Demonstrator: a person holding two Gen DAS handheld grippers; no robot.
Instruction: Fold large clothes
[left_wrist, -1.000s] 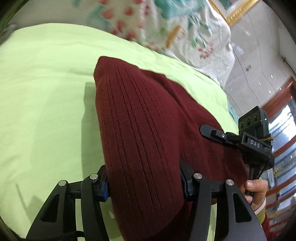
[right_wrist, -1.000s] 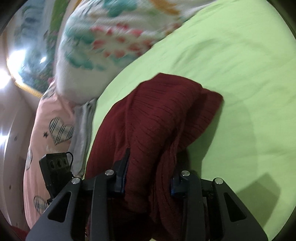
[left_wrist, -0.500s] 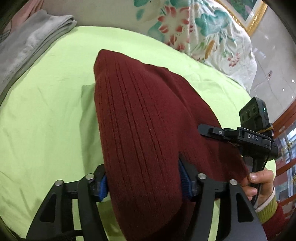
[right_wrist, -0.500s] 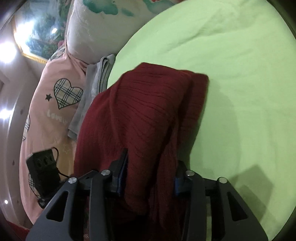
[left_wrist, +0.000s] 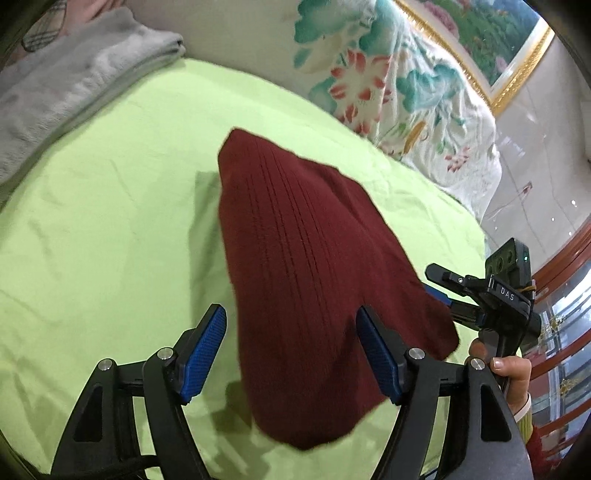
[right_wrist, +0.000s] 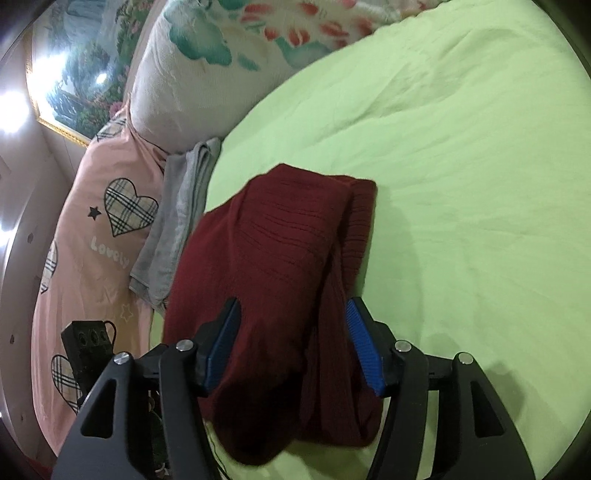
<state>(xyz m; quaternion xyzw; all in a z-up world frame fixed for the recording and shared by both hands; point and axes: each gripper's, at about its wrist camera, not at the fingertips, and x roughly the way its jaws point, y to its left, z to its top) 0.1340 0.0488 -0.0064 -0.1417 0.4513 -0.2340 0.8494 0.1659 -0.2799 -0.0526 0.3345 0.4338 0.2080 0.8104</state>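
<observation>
The folded sweater (left_wrist: 306, 280) lies on the green sheet (left_wrist: 110, 221), and the step in hand looks like letting go. Both the left gripper (left_wrist: 291, 350) and right gripper (right_wrist: 291, 347) stand wide, pads apart from the knit; next they likely need to back off without dragging it.

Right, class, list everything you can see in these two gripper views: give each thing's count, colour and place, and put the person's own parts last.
Sweater: one, dark red ribbed knit, folded, lying on the sheet between both grippers' fingers.
Sheet: one, light green, spread over the bed.
Towel: one, grey, folded, at the sheet's edge beside the pink bedding.
Quilt: one, white with red and teal flowers, bunched behind the sheet.
Pink bedding: one, pink with plaid hearts, left in the right wrist view.
Painting: one, gold frame, on the wall.
Left gripper: one, black with blue pads, open around the sweater's end.
Right gripper: one, black with blue pads, open around the sweater.
Right hand: one, gripping the right gripper's handle.
</observation>
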